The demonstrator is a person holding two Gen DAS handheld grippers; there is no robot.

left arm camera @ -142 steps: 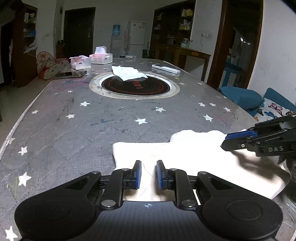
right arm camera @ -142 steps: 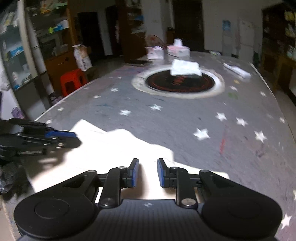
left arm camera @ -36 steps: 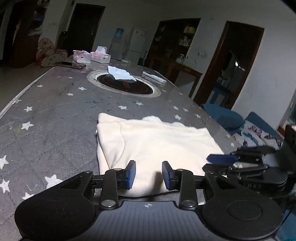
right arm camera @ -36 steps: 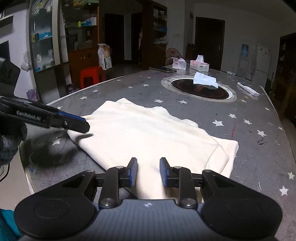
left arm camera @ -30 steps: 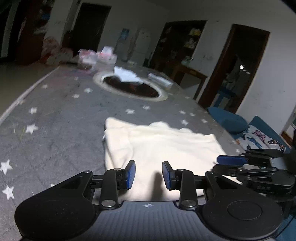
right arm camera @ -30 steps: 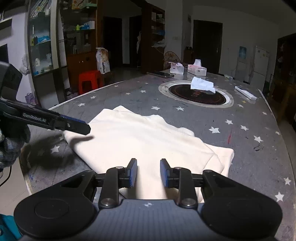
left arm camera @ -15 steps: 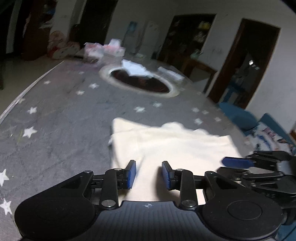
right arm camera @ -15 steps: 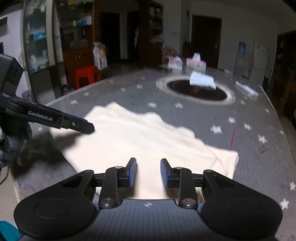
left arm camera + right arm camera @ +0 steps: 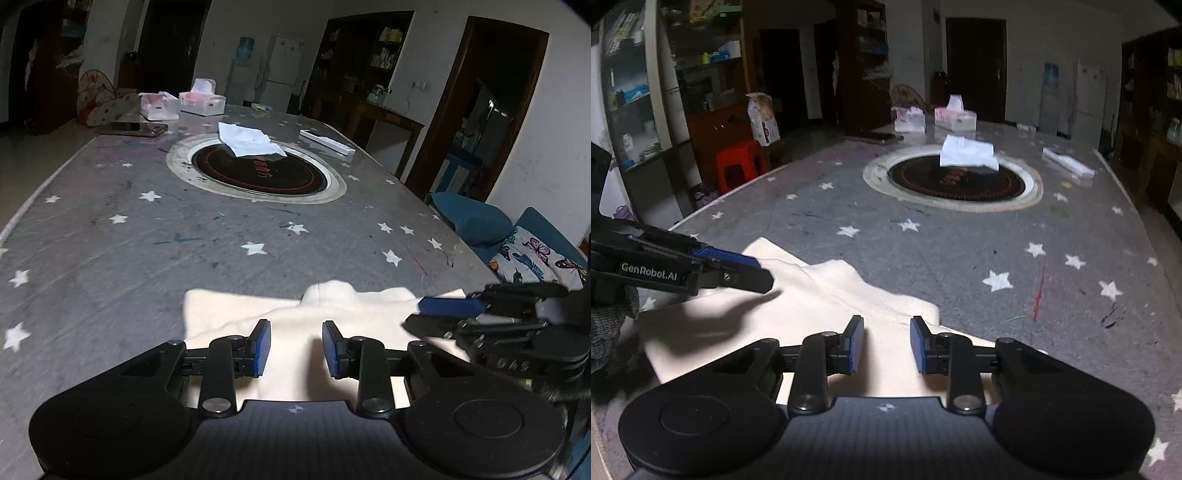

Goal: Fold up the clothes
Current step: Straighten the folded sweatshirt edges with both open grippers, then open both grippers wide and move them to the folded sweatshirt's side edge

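Here the cream garment [image 9: 295, 314] lies flat at the near end of the grey star-printed table [image 9: 110, 229], already doubled over itself, with a soft rounded bump along its far edge and a layered fold visible on the left side. The left gripper [image 9: 295, 347] hovers low over the near part of the cloth with its blue pads spread apart and nothing between them; the right gripper [image 9: 886, 343] is likewise released, jaws parted over the fabric on the opposite side, holding nothing. Each tool shows in the other's view, poised over the garment's side edges, the right one just above the cloth's right corner. Judging from this, the next move is probably another pinch at the near hem or corners to carry a further fold. The risk is in the layers: the cloth is stacked, so a shallow pinch may catch only the top sheet and peel the earlier fold open, while a deep one may drag the whole bundle across the smooth tablecloth. The two grippers are near each other, and an uneven lift on one side would skew the fold and leave a crooked edge. The garment also sits near the table's front rim, so a pull toward the person could slide it off. Farther back, the inset hotplate [image 9: 258, 173] with a white cloth [image 9: 247, 138] on it is well apart.
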